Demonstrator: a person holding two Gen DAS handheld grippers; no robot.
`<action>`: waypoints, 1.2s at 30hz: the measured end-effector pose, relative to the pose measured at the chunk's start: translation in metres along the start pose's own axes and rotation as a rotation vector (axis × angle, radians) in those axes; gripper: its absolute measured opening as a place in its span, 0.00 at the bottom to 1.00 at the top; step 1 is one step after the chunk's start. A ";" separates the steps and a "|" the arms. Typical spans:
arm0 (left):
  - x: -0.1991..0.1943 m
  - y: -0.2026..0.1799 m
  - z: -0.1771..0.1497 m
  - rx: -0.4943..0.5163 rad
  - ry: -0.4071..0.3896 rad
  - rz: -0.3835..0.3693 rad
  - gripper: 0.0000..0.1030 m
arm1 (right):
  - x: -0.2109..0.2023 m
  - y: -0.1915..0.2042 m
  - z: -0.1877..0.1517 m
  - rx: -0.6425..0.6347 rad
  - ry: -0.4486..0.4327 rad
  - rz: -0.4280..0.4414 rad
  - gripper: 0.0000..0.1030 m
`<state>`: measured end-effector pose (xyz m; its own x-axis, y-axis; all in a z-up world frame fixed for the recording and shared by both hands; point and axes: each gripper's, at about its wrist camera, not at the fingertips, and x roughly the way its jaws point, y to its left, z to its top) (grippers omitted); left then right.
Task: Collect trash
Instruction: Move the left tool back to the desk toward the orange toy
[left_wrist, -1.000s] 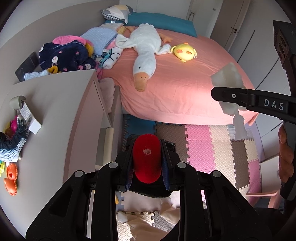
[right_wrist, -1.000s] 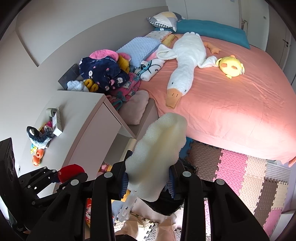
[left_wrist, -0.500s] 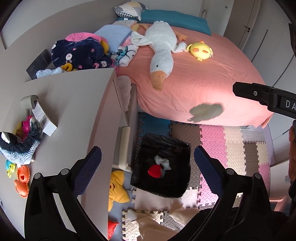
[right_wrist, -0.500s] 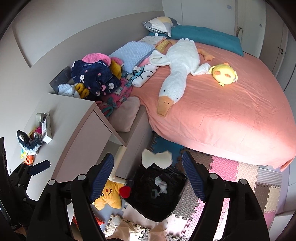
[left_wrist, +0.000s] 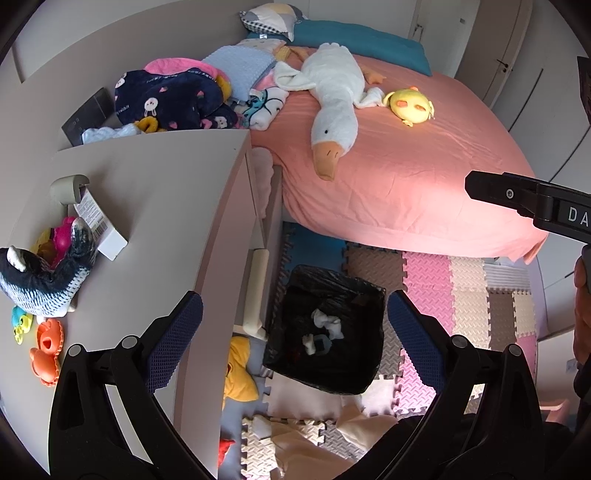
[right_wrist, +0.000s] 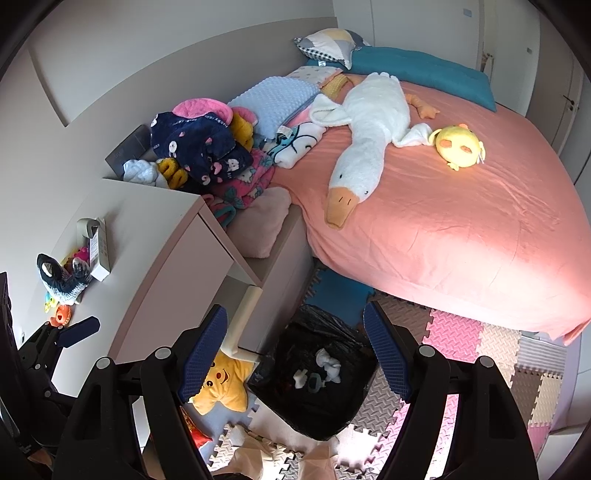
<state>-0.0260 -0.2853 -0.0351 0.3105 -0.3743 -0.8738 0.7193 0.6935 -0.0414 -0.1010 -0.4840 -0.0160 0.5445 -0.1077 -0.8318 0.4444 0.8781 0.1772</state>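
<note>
Trash bin (left_wrist: 325, 332) below both released claws; only right view shows star plush's (right_wrist: 221, 387) face.

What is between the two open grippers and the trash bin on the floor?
Nothing visible. The left gripper and right gripper are both open and empty, and the black-lined trash bin sits below them with its mouth uncovered.

Bin (left_wrist: 328, 373) on floor between desk (left_wrist: 155, 206) and bed (left_wrist: 406, 177).

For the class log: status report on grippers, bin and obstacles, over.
Left gripper open, empty. Right gripper open, empty. Bin below both, white scraps inside. Nothing in the way.
</note>
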 end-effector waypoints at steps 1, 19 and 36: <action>0.000 0.002 -0.001 -0.004 0.001 0.000 0.94 | 0.001 0.002 0.000 -0.002 0.002 0.002 0.75; -0.008 0.045 -0.028 -0.096 0.017 0.039 0.94 | 0.016 0.052 -0.006 -0.067 0.028 0.064 0.75; -0.029 0.113 -0.060 -0.207 0.012 0.133 0.94 | 0.037 0.128 -0.007 -0.166 0.070 0.153 0.75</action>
<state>0.0087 -0.1594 -0.0431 0.3855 -0.2651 -0.8838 0.5299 0.8477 -0.0232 -0.0293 -0.3723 -0.0280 0.5435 0.0600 -0.8372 0.2344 0.9469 0.2201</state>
